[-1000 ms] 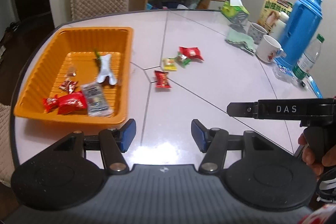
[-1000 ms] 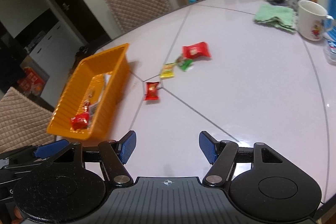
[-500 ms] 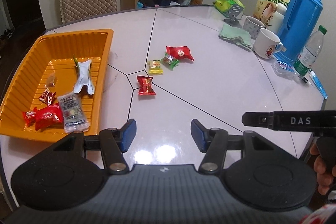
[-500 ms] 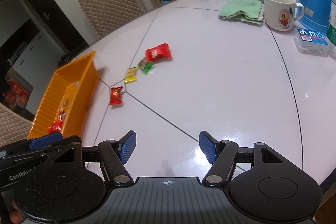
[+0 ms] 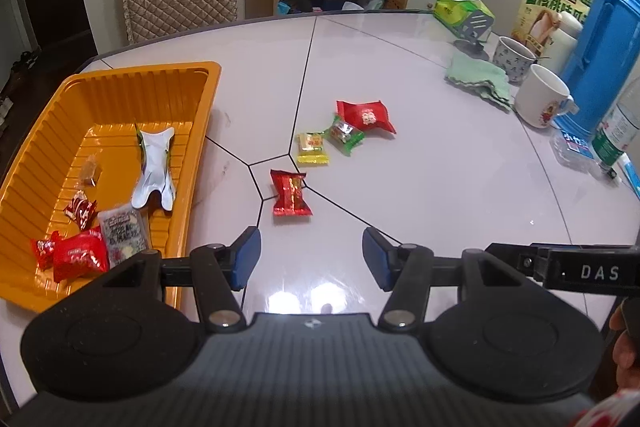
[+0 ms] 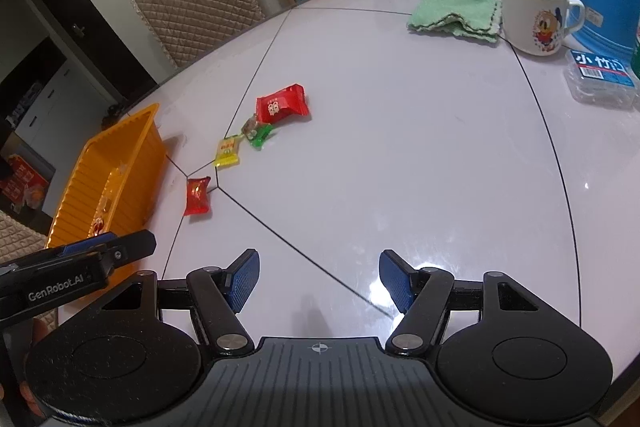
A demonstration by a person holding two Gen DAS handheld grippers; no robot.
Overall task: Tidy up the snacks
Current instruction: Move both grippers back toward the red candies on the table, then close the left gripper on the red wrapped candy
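Right wrist view: orange tray (image 6: pixel 116 163) wall hides its snacks.

Glossy tabletop (image 5: pixel 440 187) mirrors lamps; ribbed orange plastic tray (image 5: pixel 120 79); shiny foil red candy wrapper (image 5: pixel 291 193); fuzzy green cloth (image 6: pixel 456 13).

Evenly bright indoors; overhead lamp glare on the glossy surface (image 5: pixel 304 301) just past the tongs. Soft shadows, sharp centre, strong fisheye bending with dark corners.
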